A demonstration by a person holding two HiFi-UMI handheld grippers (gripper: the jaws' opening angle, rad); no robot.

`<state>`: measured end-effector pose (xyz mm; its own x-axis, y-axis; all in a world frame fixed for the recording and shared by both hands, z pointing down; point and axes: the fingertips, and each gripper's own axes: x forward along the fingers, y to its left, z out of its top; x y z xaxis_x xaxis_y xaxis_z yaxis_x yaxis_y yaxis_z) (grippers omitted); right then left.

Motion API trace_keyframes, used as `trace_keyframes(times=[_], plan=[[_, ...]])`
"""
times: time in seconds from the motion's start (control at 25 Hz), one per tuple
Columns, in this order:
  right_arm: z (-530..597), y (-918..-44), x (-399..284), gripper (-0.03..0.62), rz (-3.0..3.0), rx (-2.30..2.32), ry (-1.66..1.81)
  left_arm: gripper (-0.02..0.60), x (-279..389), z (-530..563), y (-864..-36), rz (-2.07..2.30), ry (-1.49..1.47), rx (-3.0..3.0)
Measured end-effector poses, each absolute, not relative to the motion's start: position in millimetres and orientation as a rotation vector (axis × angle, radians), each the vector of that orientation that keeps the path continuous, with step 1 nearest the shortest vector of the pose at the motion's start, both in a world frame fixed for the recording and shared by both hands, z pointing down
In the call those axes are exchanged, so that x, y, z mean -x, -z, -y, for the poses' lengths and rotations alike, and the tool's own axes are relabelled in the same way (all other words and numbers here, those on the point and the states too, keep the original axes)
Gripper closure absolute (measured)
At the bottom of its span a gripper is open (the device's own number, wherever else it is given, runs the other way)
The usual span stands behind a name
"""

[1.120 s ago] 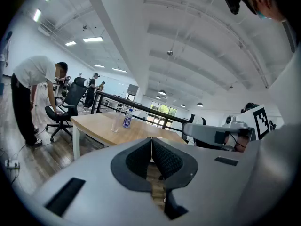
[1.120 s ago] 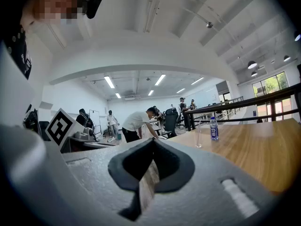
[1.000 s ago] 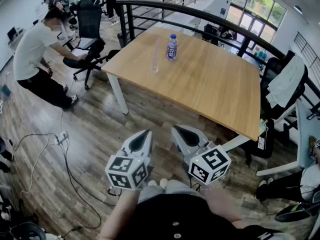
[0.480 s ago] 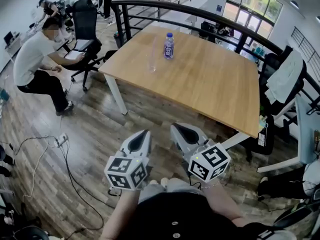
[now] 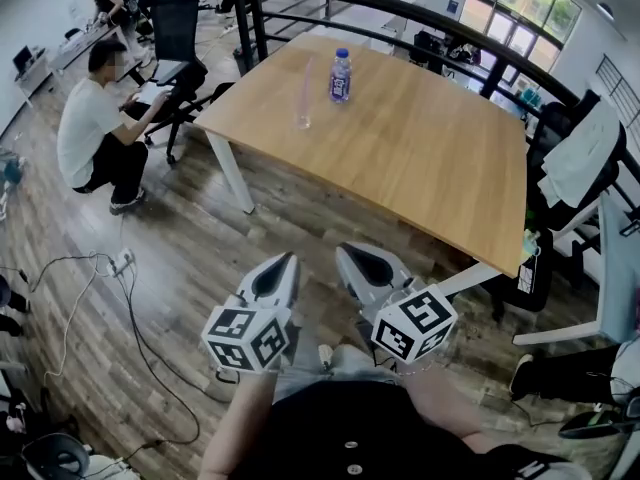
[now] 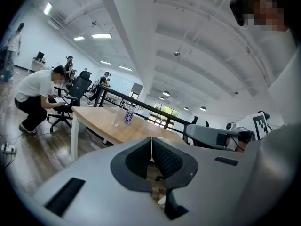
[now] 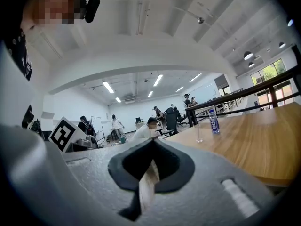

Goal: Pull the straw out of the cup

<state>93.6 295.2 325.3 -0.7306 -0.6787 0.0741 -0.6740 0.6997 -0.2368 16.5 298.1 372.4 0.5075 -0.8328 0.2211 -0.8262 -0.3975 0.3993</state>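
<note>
Grey left claw (image 5: 288, 260) and right claw (image 5: 346, 252) side by side, near level, both closed empty, short of the table (image 5: 420, 158).

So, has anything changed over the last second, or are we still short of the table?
Nothing taken hold of or let go. The person in the white shirt has sunk from a lean into a crouch by the office chair. The left gripper and right gripper stay shut, empty, short of the table; cup, straw and bottle unmoved.

Clear cup (image 5: 302, 121) upright on table (image 5: 420, 153); straw (image 5: 307, 83) standing inside.
</note>
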Motion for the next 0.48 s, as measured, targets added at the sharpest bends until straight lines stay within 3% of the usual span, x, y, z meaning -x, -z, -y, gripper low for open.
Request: trace_keyframes(times=[0.48], plan=[[-244,-351,-83,0.595,-2.900,1.129,0.457,0.565,-12,-240,-391,1.327,-0.024,-2.294]])
